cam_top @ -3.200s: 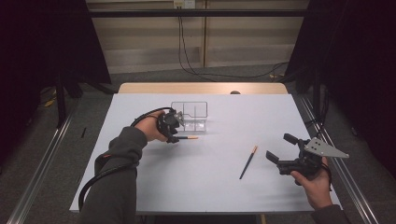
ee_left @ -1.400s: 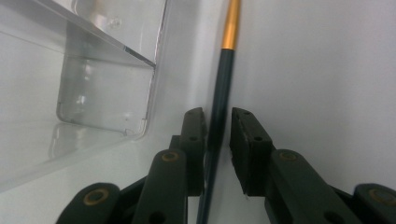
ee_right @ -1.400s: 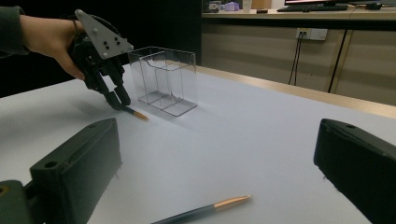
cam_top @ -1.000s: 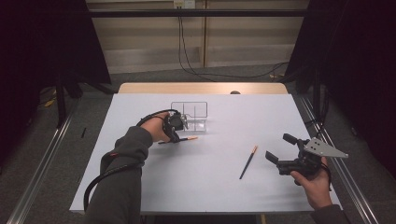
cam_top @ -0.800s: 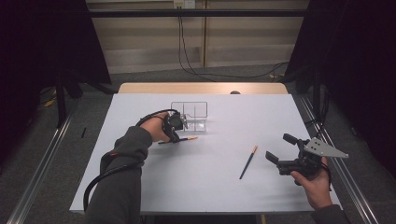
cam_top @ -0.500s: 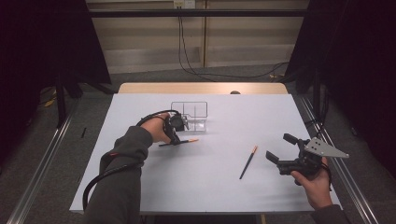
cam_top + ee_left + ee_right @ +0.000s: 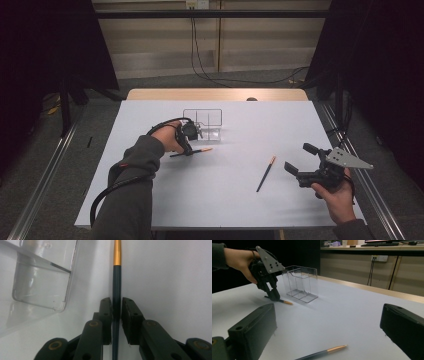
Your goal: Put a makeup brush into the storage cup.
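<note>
Left gripper [image 7: 116, 308] fingers clamped on a pen [image 7: 116, 277]; right gripper [image 7: 327, 335] fingers wide apart, empty

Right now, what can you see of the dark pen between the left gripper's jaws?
The slim dark green pen with a gold end lies flat on the white table, just in front of the clear plastic divided box without touching it. The left gripper has its jaws shut on the dark barrel; the gold end points away from the hand, toward the table's middle.
</note>
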`<action>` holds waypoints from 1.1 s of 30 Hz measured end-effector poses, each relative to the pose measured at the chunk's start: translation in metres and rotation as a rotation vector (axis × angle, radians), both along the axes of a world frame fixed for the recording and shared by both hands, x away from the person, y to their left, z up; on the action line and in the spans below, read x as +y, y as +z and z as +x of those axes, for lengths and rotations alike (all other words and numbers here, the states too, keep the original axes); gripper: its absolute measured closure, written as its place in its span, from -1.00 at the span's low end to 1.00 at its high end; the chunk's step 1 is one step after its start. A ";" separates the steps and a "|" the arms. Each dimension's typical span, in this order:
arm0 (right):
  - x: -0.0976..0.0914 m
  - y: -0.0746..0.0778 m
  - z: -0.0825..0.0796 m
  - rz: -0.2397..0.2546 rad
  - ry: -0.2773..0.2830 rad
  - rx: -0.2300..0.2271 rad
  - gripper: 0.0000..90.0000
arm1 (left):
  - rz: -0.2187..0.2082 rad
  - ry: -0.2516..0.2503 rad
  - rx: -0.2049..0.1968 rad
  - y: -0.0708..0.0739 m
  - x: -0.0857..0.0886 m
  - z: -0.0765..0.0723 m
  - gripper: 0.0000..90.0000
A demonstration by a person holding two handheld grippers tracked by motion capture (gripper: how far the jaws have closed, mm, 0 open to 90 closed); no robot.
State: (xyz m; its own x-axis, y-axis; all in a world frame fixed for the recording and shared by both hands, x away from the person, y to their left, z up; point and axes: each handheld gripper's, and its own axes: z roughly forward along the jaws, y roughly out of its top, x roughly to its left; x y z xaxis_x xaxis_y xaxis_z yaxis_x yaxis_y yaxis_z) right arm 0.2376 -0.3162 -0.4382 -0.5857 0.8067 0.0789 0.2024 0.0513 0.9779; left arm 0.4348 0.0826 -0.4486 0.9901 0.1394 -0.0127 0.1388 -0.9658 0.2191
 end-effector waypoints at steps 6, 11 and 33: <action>0.000 0.000 0.000 0.004 -0.002 -0.001 -0.99 | -0.006 0.023 -0.023 -0.002 -0.001 -0.001 0.85; 0.000 0.000 0.000 -0.002 0.006 -0.001 -0.99 | 0.000 0.028 -0.005 -0.001 -0.001 -0.001 0.86; -0.001 0.001 0.001 -0.001 -0.006 -0.008 -0.99 | 0.041 0.034 -0.034 0.001 -0.007 -0.005 0.86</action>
State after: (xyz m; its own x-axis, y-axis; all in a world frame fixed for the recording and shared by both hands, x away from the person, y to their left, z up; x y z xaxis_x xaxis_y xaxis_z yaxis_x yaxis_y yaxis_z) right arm 0.2386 -0.3170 -0.4374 -0.5817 0.8101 0.0736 0.1949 0.0509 0.9795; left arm 0.4301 0.0758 -0.4478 0.9846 0.1725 0.0276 0.1646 -0.9690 0.1844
